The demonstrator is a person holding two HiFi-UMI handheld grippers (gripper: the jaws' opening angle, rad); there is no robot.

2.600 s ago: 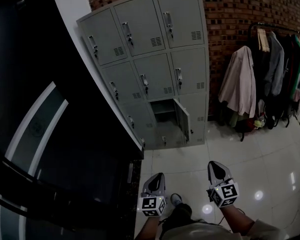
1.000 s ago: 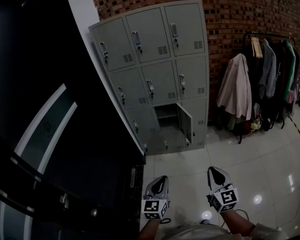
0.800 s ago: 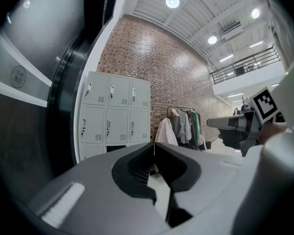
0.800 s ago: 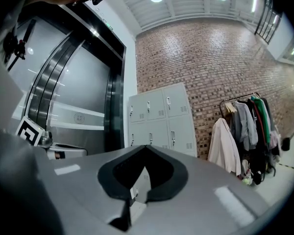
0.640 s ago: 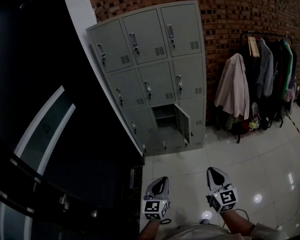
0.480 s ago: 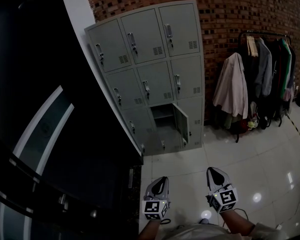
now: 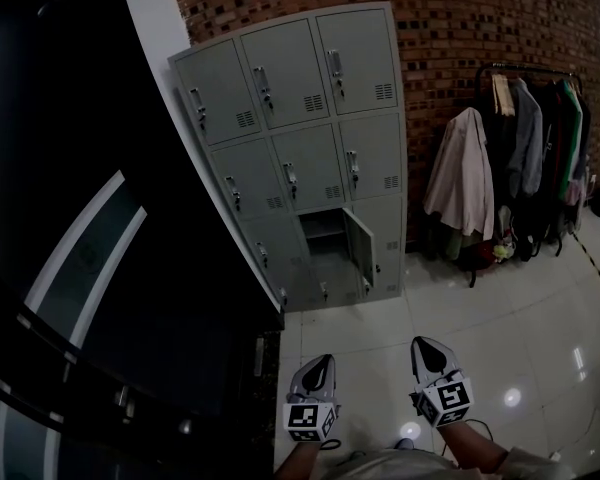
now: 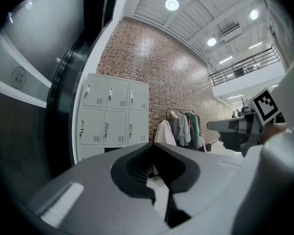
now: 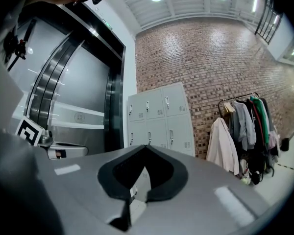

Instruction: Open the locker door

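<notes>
Locker bank [image 7: 295, 138] stood against brick wall [image 7: 480, 18], well apart from both grippers; lower middle locker door [image 7: 363, 251] stood ajar; left gripper [image 7: 318, 363] and right gripper [image 7: 428, 346] showed jaws closed together, gripping nothing.

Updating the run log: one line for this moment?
left gripper shut, empty | right gripper shut, empty | both short of lockers | bottom-middle door open

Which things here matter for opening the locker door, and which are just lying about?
For the job:
- locker cabinet
- its bottom-middle door, already open
- left tool, shut, empty
- right tool, shut, empty

Just about:
- hanging coats
- brick wall
</notes>
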